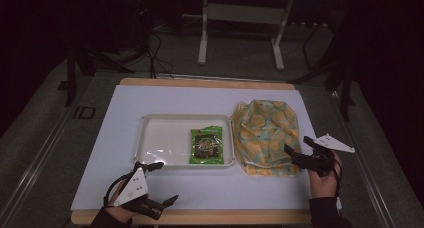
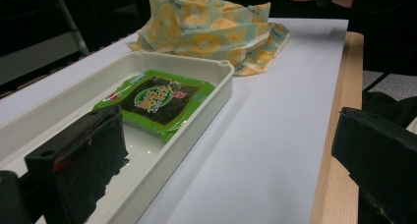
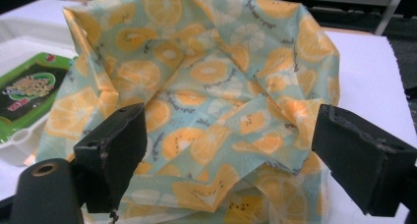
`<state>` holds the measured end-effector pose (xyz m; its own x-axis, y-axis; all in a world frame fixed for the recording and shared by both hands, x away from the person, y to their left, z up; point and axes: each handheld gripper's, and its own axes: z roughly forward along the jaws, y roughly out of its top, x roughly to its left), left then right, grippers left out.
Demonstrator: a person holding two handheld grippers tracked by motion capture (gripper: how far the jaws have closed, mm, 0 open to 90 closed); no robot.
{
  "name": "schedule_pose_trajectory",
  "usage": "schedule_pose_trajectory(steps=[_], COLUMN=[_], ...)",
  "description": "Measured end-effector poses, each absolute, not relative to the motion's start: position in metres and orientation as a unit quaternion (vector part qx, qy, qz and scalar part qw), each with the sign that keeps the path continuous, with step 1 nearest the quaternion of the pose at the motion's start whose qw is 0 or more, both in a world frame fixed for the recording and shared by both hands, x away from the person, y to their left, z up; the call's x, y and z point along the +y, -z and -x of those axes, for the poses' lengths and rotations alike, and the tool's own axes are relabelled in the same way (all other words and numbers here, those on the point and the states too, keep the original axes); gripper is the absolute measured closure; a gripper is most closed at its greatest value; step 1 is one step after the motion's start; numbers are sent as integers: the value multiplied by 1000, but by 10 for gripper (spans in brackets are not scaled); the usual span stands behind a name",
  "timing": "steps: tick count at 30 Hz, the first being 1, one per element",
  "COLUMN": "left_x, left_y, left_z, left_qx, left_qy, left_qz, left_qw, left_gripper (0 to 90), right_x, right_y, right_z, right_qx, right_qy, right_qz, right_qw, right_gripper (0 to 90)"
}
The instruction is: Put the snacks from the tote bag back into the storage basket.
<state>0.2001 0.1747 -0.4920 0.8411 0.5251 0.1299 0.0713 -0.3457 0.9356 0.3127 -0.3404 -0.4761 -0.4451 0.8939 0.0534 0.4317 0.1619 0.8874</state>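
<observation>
A white tray (image 1: 155, 138) sits mid-table with a green snack packet (image 1: 206, 145) lying flat in its right part, also seen in the left gripper view as the packet (image 2: 157, 98) inside the tray (image 2: 196, 121). To the tray's right lies a crumpled cloth with an orange-slice print (image 1: 265, 135), large in the right gripper view (image 3: 206, 96). My left gripper (image 1: 161, 183) is open near the tray's front left corner, holding nothing. My right gripper (image 1: 296, 145) is open just at the cloth's right front edge, its jaws spread either side of the cloth.
A white sheet (image 1: 115, 153) covers the wooden table (image 1: 210, 217), whose front edge lies close to both hands. Beyond the table stand metal frame legs (image 1: 202, 38) and cables on the floor.
</observation>
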Motion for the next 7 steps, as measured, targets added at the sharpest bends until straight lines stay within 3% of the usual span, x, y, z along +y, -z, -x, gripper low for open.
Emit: schedule_pose_trajectory(steps=[7], left_x=[174], left_y=[492], left_z=[-200], left_qx=[189], left_qy=[-210], left_qz=[-794], left_qw=[539], left_gripper=[5], right_x=[-338], right_y=[479], right_z=[-314], right_qx=[725], right_qy=[-452], right_qz=[-450], right_qw=[258], right_gripper=[132])
